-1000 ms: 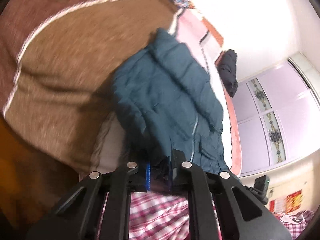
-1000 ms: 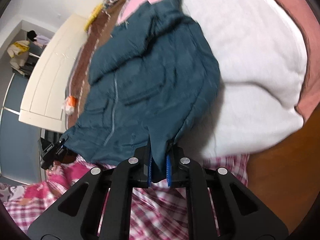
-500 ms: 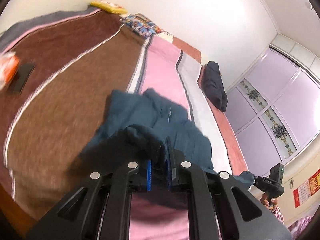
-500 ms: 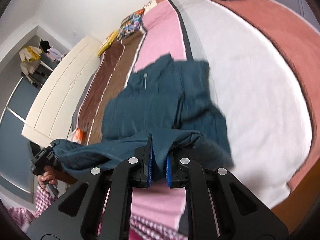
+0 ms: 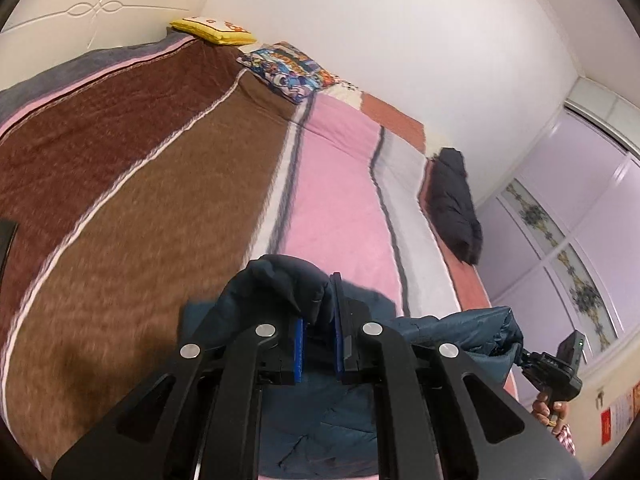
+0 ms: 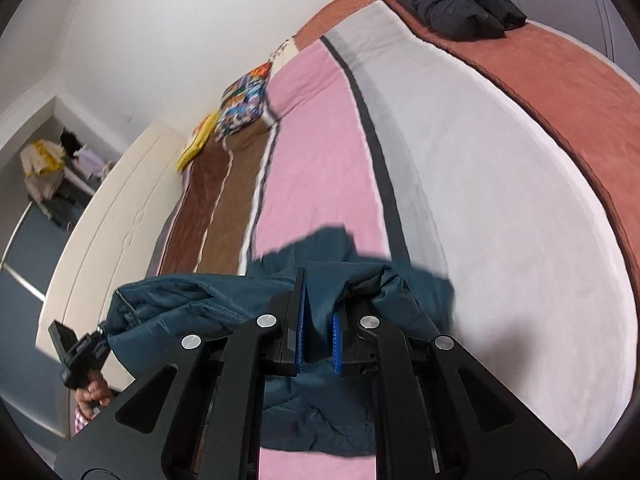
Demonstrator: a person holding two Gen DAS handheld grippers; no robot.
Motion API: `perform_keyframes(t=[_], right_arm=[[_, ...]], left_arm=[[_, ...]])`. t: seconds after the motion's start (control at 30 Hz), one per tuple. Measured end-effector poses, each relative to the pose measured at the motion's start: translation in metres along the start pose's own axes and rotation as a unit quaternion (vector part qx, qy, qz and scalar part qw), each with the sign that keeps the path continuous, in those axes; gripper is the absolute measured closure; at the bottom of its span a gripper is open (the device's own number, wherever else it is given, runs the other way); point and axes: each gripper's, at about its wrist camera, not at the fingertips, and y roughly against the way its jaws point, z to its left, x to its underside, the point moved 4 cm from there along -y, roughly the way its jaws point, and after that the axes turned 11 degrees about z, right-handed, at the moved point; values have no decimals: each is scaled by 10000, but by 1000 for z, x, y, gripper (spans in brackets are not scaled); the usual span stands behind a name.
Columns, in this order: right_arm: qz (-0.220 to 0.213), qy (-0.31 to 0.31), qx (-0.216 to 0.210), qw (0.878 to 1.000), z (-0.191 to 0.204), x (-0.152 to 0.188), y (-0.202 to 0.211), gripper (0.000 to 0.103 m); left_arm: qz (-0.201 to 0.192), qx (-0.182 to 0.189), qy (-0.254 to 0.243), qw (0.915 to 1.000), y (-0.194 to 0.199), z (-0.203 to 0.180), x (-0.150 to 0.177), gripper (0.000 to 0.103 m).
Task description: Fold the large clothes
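Observation:
A teal padded jacket point(image 5: 320, 408) hangs between both grippers above the striped bed. My left gripper point(image 5: 318, 326) is shut on one bunched edge of it, cloth pinched between the blue pads. My right gripper point(image 6: 316, 324) is shut on the other edge of the jacket point(image 6: 320, 412). The rest of the jacket lies folded under the raised edge. Each view shows the other gripper at the far end of the stretched hem, the right gripper point(image 5: 560, 372) at lower right and the left gripper point(image 6: 80, 356) at lower left, each held in a hand.
The bed's blanket point(image 5: 332, 200) runs in brown, pink, white and rust stripes. A dark jacket point(image 5: 452, 208) lies at the far right edge. A patterned pillow point(image 5: 288, 66) and a yellow pillow point(image 5: 212, 30) sit by the headboard point(image 6: 112, 216). Purple wardrobe doors point(image 5: 568, 240) stand to the right.
Both grippers have lifted the jacket's hem and carried it forward over the bed, folding it over the jacket's upper part. The person's plaid clothing has dropped out of view below.

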Motion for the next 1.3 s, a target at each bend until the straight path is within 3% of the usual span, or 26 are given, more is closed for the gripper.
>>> perform_keyframes(t=[0.17, 0.3, 0.47, 0.7, 0.83, 0.9, 1.03, 1.1, 1.2, 1.3], right_arm=[[64, -183, 342, 9992, -14, -54, -54, 92], [266, -443, 563, 9971, -40, -78, -108, 92], [553, -677, 778, 9931, -74, -89, -161, 92], [870, -768, 1108, 9870, -104, -78, -210, 92], [1029, -897, 1031, 9853, -110, -74, -216, 89], [1094, -1086, 843, 9844, -112, -76, -211, 86], [1085, -1519, 126, 9823, -114, -86, -192, 69], [980, -1734, -185, 9798, -115, -88, -177, 61], [658, -1625, -62, 9845, -110, -91, -156, 49], [381, -1498, 34, 9880, -105, -93, -140, 49]], left_arm=[[185, -311, 167, 9992, -64, 11, -47, 92], [405, -487, 264, 9976, -114, 26, -64, 92], [740, -705, 468, 9937, -175, 52, -66, 92], [1030, -951, 638, 9881, -222, 76, -55, 89], [1169, -1014, 894, 9839, -232, 85, -46, 83], [1178, -880, 1122, 9828, -228, 87, -46, 74], [794, -464, 1436, 9854, -201, 85, -59, 57], [417, -486, 1423, 9878, -180, 80, -67, 48], [288, -437, 1281, 9904, -161, 69, -71, 48], [347, -363, 947, 9942, -154, 49, -64, 48]])
